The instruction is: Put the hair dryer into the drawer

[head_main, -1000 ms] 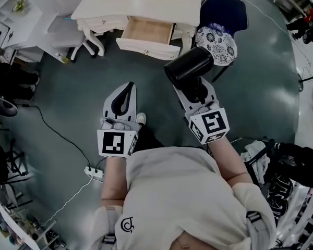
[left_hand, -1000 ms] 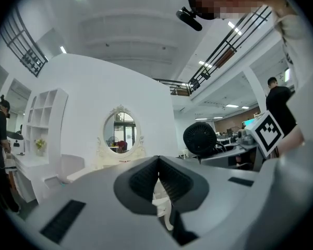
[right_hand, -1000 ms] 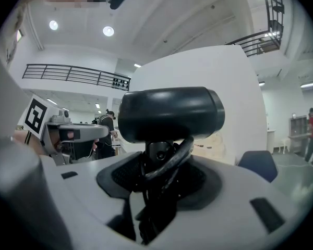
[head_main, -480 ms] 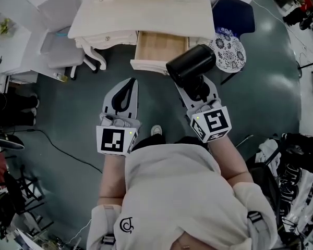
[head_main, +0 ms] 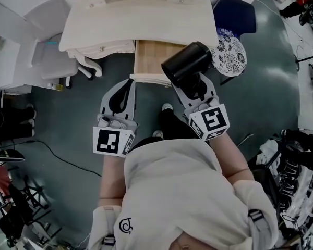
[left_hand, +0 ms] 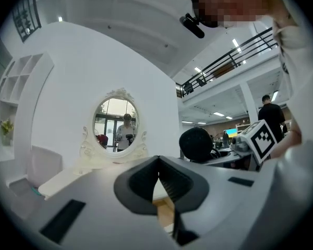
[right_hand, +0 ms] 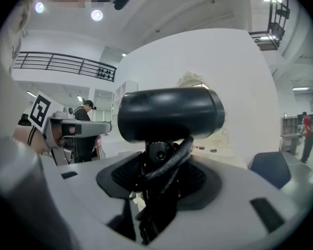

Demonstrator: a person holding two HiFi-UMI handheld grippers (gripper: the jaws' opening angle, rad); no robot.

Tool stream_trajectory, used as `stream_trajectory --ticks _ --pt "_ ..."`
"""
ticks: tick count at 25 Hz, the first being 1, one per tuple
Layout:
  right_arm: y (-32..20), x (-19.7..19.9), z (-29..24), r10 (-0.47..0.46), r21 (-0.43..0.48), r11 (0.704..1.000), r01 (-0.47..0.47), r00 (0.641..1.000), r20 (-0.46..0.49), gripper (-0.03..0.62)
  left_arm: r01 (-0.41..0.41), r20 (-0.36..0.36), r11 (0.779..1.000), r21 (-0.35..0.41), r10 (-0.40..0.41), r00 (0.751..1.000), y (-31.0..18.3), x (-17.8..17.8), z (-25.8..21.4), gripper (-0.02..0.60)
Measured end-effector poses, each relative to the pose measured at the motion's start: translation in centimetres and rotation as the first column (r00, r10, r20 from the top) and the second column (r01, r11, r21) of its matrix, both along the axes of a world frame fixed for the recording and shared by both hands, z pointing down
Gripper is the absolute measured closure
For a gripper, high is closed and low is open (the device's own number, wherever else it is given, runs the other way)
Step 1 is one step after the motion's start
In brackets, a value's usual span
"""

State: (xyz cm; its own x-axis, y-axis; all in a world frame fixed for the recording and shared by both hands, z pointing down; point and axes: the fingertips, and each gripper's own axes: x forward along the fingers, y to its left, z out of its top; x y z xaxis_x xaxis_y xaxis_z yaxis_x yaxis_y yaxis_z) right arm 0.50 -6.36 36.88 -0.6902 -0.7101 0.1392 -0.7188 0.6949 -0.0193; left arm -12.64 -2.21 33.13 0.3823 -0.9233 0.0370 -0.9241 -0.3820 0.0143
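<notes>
Right gripper (right_hand: pixel 159 177): jaws well apart and clamped on the handle of the hair dryer (head_main: pixel 187 62). The dryer is matte black plastic with a stubby cylindrical barrel lying crosswise. In head view the barrel sits over the front right corner of the open drawer (head_main: pixel 147 60), at 12 o'clock from the person. The drawer has a bare pale wood floor and a cream front, and it's pulled out of a cream dressing table (head_main: pixel 141 20) with curved legs. A round stool (head_main: pixel 229 47) with a blue-white patterned cushion is at 2 o'clock from the dryer. Left gripper (head_main: pixel 124 90): tips meeting, holding nothing. Only the right gripper view shows the black cord (right_hand: pixel 169 163) looped round the handle between the ribbed pads (right_hand: pixel 201 178). Only the left gripper view shows the oval mirror (left_hand: pixel 115 124) in its ornate white frame, plus a sliver of drawer wood through the jaw gap.
</notes>
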Motion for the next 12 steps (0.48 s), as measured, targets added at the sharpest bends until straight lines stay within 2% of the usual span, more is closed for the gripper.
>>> stream_trajectory --ticks 5,8,12 --pt "-6.0 -1.1 1.1 -0.048 -0.006 0.999 0.048 0.999 -0.026 0.39 0.038 0.025 0.999 0.008 -0.038 0.999 -6.0 -0.8 0.0 0.571" --pt "-9.1 -2.0 1.7 -0.103 -0.019 0.995 0.102 0.993 -0.057 0.39 0.05 0.03 0.999 0.02 -0.05 0.998 -9.5 -1.1 -0.1 0.571" --pt "-12.1 -3.2 4.4 -0.199 -0.074 0.979 0.192 0.974 -0.105 0.39 0.065 0.072 0.998 0.021 -0.067 0.995 -12.9 -1.1 1.1 0.569"
